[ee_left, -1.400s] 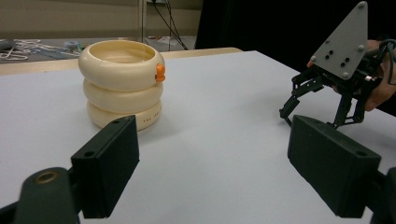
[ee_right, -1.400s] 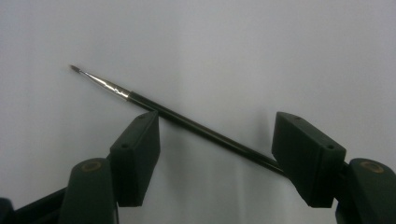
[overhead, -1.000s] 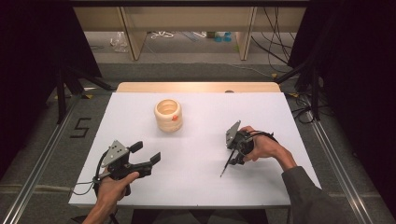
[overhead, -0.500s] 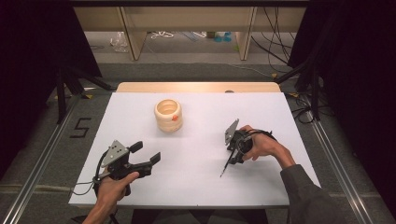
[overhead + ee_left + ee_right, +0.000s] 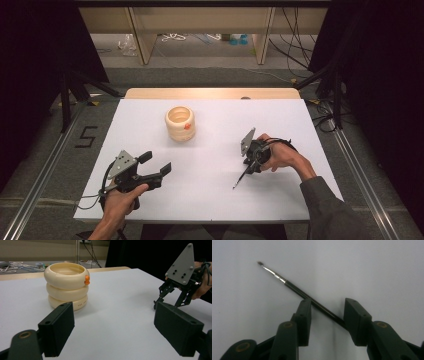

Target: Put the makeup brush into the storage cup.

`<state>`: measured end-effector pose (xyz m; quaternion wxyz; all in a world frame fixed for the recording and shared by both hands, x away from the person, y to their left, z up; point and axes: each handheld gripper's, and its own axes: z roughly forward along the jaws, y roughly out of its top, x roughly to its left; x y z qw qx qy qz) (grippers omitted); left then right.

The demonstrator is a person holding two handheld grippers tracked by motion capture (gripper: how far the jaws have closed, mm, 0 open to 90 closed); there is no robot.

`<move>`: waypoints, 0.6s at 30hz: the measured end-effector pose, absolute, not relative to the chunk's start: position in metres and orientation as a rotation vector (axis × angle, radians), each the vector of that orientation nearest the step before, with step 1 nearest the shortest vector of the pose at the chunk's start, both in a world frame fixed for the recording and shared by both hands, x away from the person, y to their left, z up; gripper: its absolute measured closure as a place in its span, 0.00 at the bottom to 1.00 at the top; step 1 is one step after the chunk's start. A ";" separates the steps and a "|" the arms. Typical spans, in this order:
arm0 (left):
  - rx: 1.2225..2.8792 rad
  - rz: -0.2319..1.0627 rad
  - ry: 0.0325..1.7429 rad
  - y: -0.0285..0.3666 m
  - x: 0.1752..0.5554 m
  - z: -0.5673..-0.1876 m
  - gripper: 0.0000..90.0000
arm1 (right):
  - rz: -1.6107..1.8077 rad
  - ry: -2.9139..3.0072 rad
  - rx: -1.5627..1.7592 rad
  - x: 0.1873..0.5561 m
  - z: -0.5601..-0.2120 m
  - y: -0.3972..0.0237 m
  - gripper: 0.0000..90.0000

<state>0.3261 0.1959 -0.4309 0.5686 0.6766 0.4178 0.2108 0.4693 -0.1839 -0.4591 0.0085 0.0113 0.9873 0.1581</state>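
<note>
A thin black paintbrush [image 5: 287,283] with a metal ferrule lies on the white tabletop [image 5: 215,200], bristles away from my right gripper [image 5: 327,310]. The handle crosses slantwise between that gripper's jaws, which have just been closing around it; a gap still shows, so it is open. From above, the brush [image 5: 240,179] pokes out toward the front below the right gripper [image 5: 250,167]. My left gripper [image 5: 156,162] rests at the front left, open and empty [image 5: 115,322]. A cream holder of three stacked rings [image 5: 180,123] with an orange spot stands upright further back [image 5: 67,285].
The right gripper [image 5: 170,301] with its grey plate is seen across the table in the left gripper view. A wooden strip [image 5: 210,93] borders the table's far edge. Metal rails [image 5: 45,170] run along both sides on the floor.
</note>
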 end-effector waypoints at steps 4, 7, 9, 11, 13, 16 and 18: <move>1.592 0.496 0.981 0.196 0.326 -0.431 0.18 | 0.476 3.096 0.007 0.468 -0.458 -0.183 0.73; 1.588 0.495 0.984 0.196 0.326 -0.431 0.18 | 0.473 3.100 -0.002 0.468 -0.458 -0.183 0.75; 1.590 0.495 0.983 0.196 0.326 -0.431 0.18 | 0.462 3.100 -0.009 0.467 -0.458 -0.182 0.77; 1.589 0.495 0.981 0.196 0.326 -0.431 0.18 | 0.460 3.100 -0.026 0.468 -0.458 -0.182 0.78; 1.591 0.495 0.980 0.196 0.326 -0.431 0.18 | 0.445 3.104 -0.034 0.466 -0.457 -0.182 0.81; 1.589 0.492 0.979 0.196 0.326 -0.431 0.18 | 0.438 3.110 -0.042 0.466 -0.457 -0.182 0.82; 1.588 0.495 0.982 0.196 0.326 -0.431 0.18 | 0.435 3.111 -0.046 0.466 -0.457 -0.182 0.83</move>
